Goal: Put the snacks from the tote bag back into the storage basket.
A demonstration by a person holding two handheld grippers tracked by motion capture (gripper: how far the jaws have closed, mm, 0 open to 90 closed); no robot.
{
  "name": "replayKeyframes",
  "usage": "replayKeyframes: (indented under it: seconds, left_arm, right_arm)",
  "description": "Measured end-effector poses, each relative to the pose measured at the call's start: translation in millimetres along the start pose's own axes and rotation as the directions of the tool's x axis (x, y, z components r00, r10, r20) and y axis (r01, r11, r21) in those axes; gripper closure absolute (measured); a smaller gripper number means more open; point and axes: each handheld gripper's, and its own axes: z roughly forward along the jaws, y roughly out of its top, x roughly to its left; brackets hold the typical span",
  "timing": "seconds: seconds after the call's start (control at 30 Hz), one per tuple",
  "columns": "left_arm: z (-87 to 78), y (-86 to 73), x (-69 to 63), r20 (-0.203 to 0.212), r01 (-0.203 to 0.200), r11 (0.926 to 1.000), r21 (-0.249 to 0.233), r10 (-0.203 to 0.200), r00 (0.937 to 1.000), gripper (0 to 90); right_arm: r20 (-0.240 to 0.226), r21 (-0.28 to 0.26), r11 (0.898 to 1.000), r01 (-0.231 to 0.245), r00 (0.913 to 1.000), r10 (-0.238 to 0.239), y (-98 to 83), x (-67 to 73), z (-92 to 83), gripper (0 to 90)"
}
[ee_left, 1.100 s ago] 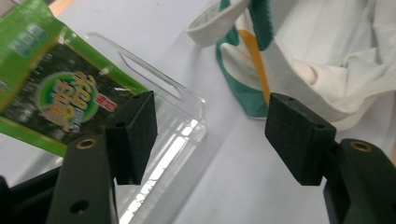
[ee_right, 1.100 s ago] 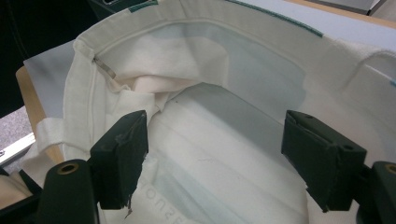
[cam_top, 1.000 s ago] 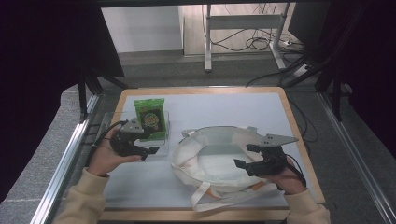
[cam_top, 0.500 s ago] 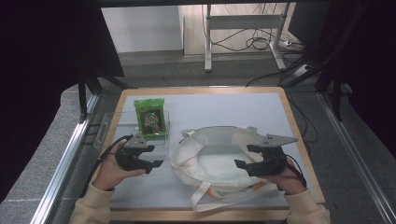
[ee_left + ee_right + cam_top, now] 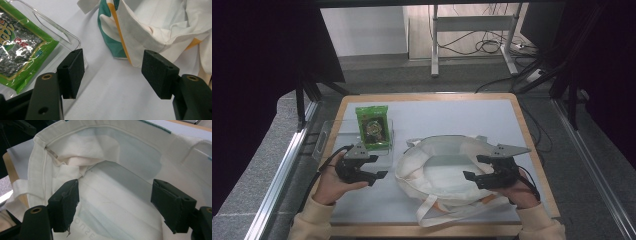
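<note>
Over the worktop, high view: white tote bag lies open in the middle, green seaweed packet sits in a clear tray to its left. Left gripper has dropped and pulled back from beside the packet a second ago; it now sits low, between tray and bag, jaws wide, nothing held. Right gripper hasn't shifted, jaws over the bag's open mouth.

Left gripper view: pads wide apart with bare worktop between them; packet and tray edge off to one side, bag's outer wall ahead.

Right gripper view: jaws wide, empty, looking into the bag interior; rim near the left pad, not pinched.

Read: packet not yet picked. Left gripper looks to be heading for the bag rim, probably to help hold the mouth open before loading.
</note>
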Motion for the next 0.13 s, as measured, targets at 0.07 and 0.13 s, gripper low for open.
replayKeyframes:
  seconds: [0.07, 0.13]
  left_arm:
    - [-2.5, -0.4, -0.1, -0.003, 0.006, 0.9999, -0.011, -0.006, 1.0000, 35.2]
    - [-4.1, -0.9, -0.8, 0.004, 0.010, 0.9997, -0.024, -0.010, 0.9999, 35.2]
  right_arm:
    - [0.002, 0.002, 1.000, 0.001, 1.0000, -0.001, 0.0, 0.7, -0.6, 22.9]
    - [0.004, -0.005, 1.000, -0.001, 1.0000, 0.001, 0.2, 1.8, -1.7, 22.9]
